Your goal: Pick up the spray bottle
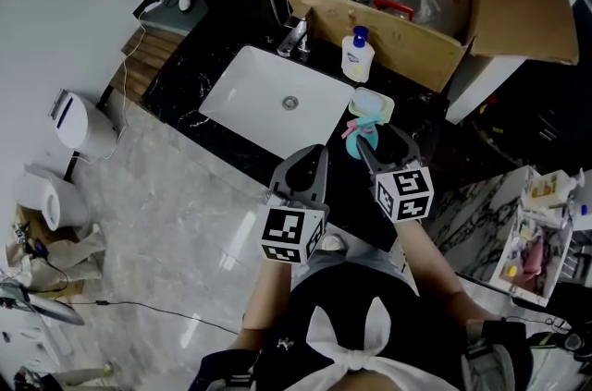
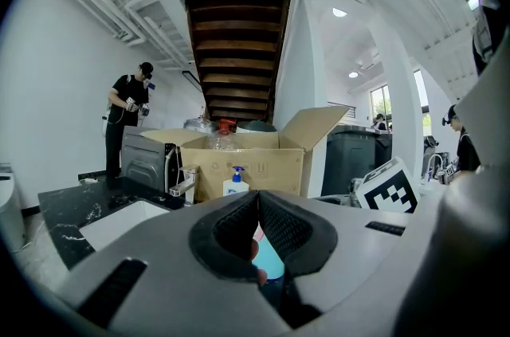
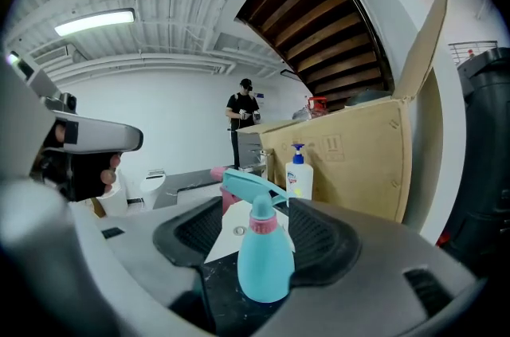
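The teal spray bottle (image 1: 358, 140) with a pink collar stands upright on the black counter (image 1: 199, 56), just right of the white sink (image 1: 242, 93). My right gripper (image 1: 377, 140) is open, its jaws on either side of the bottle. In the right gripper view the bottle (image 3: 261, 268) fills the gap between the two black pads (image 3: 323, 236), with a little space showing on the left side. My left gripper (image 1: 314, 154) hovers over the counter's front edge to the left of the bottle, its jaws shut and empty. In the left gripper view its tips (image 2: 256, 196) meet.
A white pump soap bottle (image 1: 357, 56) and a small dish (image 1: 371, 106) stand behind the spray bottle. An open cardboard box (image 1: 416, 33) with plastic bottles sits at the back. A faucet (image 1: 296, 36) stands behind the sink. A person (image 2: 127, 120) stands far off.
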